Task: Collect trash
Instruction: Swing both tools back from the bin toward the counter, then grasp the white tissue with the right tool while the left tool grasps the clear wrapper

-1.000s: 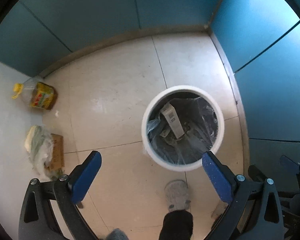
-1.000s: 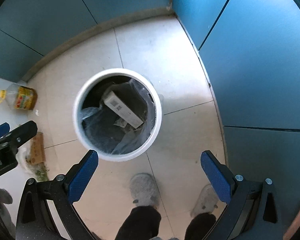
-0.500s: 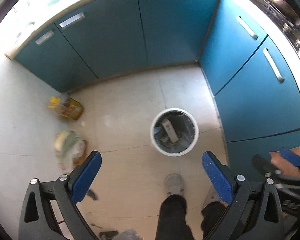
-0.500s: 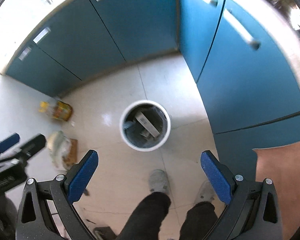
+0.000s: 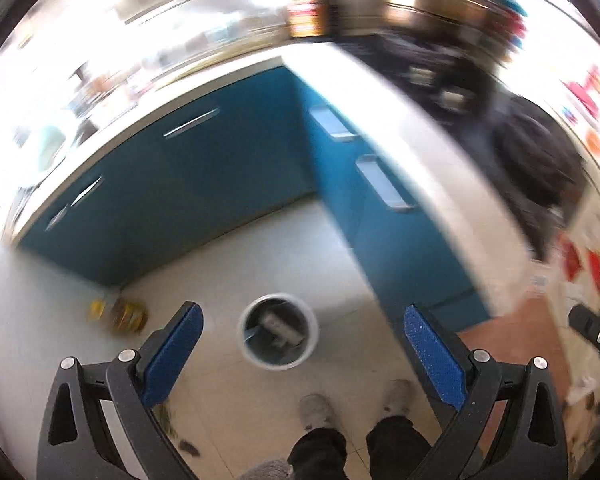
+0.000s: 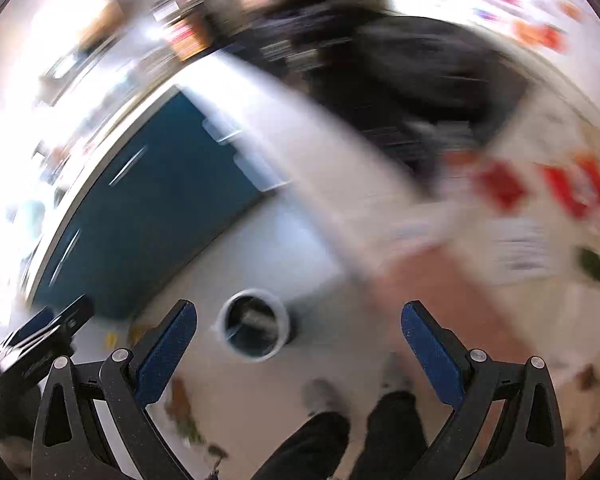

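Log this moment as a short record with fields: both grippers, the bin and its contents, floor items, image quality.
left gripper: open, blue-padded fingers wide apart, nothing held
right gripper: open, nothing held
bin: round white trash bin with dark liner, standing on pale tiled floor near teal cabinets
bin contents: a light rectangular carton; anything else too blurred to name
floor items: yellow-capped clear bottle lying by the cabinet base
person: two grey slippers below the bin
image quality: both views motion-blurred, right wrist worse
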Available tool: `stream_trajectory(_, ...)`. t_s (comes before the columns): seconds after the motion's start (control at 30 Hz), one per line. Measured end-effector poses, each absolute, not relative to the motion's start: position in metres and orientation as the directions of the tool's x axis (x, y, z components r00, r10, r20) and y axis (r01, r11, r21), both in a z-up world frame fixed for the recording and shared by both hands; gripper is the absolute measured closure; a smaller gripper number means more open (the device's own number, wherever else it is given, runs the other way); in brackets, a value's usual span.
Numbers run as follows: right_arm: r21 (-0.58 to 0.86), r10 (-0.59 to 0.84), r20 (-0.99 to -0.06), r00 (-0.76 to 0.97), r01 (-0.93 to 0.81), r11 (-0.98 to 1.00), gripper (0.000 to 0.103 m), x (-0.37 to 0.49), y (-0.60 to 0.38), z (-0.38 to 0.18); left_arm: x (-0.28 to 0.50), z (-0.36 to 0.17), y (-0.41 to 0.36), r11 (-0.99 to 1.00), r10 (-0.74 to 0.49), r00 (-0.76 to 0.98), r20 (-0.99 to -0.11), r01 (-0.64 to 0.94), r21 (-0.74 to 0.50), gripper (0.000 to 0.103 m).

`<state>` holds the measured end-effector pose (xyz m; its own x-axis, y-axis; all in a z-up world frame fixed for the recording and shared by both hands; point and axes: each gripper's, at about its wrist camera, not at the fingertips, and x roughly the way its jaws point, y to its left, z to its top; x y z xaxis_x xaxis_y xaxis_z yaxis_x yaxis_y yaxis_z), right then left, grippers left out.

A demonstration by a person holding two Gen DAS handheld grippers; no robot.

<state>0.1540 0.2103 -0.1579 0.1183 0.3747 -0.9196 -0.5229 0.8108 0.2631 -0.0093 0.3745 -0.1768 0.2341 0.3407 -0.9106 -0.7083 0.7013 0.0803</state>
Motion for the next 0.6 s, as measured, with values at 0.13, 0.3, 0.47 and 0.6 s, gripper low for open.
stream_trajectory(0.13, 0.186, 0.257, -0.943, 0.210, -0.309, 0.933, 0.000, 0.232, 0.110, -0.161, 0.093, -0.186, 0.318, 0.825, 0.279, 0.246, -0.928, -0.556, 0.101, 0.000)
stream_trajectory(0.3, 0.101, 0.105, -0.980, 0.167, -0.036, 0.994, 0.000, 0.281, -0.021, -0.209, 0.194, -0.221, 0.257, 0.923, 0.223, 0.185, -0.957, -0.357, 0.146, 0.000)
stream_trajectory(0.47, 0.080, 0.075, -0.990, 0.117, 0.036, 0.996, 0.000, 0.282, -0.063, -0.244, 0.242, -0.268, 0.229, 0.950, 0.212, 0.080, -0.974, -0.250, 0.186, 0.002)
stream_trajectory(0.6, 0.041, 0.041, -0.993, 0.111, -0.001, 0.999, 0.021, 0.282, -0.063, -0.261, 0.252, -0.283, 0.224, 0.955, 0.197, 0.040, -0.980, -0.232, 0.182, 0.065)
